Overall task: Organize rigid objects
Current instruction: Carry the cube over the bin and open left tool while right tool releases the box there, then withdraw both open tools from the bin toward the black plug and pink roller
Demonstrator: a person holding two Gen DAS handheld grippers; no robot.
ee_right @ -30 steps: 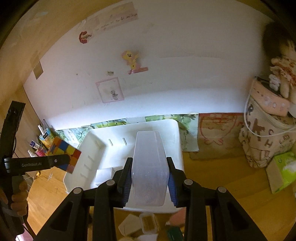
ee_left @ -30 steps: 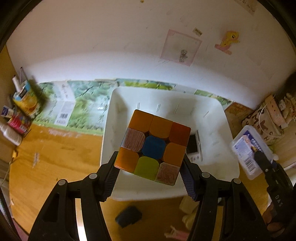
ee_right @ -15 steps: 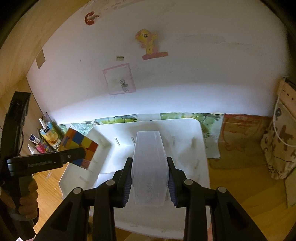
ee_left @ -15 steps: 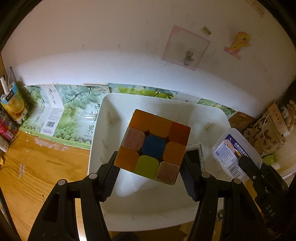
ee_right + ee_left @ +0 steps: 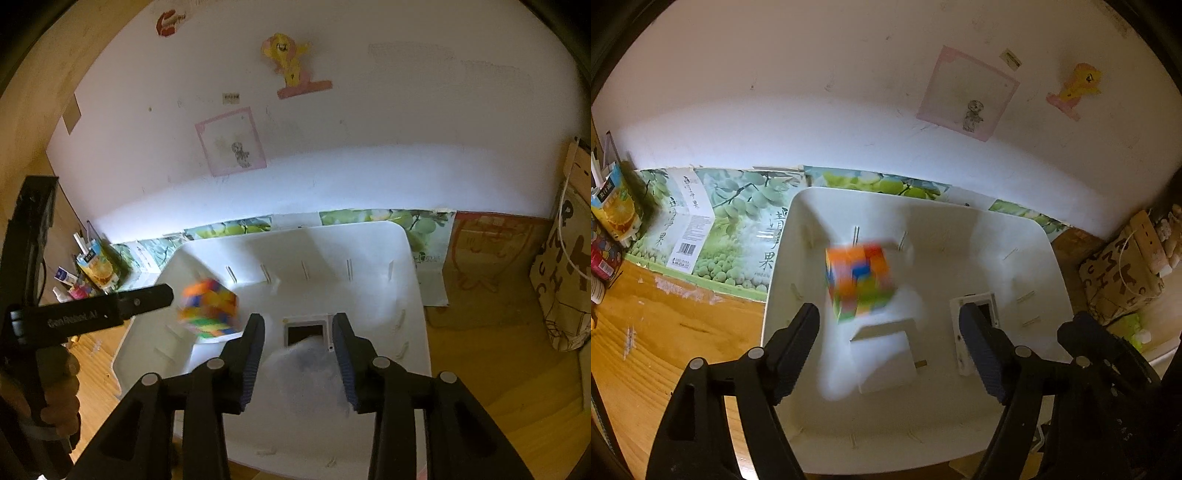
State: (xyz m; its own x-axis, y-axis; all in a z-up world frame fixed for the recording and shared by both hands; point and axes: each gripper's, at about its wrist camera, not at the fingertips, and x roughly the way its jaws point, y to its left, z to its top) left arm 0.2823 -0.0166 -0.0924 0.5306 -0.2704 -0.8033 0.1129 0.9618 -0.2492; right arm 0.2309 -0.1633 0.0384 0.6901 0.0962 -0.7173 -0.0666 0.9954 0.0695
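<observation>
Left claw [image 5: 888, 339] is opening wide, nothing in its grip. The colour cube [image 5: 860, 282] is blurry, loose above the white bin [image 5: 1047, 258]. Right claw [image 5: 297, 345] is opening too; the clear box [image 5: 308, 373] is a blur between its fingers, not pinched. Left claw's side reads sth like "GenRobot.AI".

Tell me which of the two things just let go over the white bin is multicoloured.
The puzzle cube, blurred in mid-fall beyond the opening left gripper. The other, a translucent plastic container dropping between the opening right gripper's fingers, is colourless. Both fall into the white bin.
</observation>
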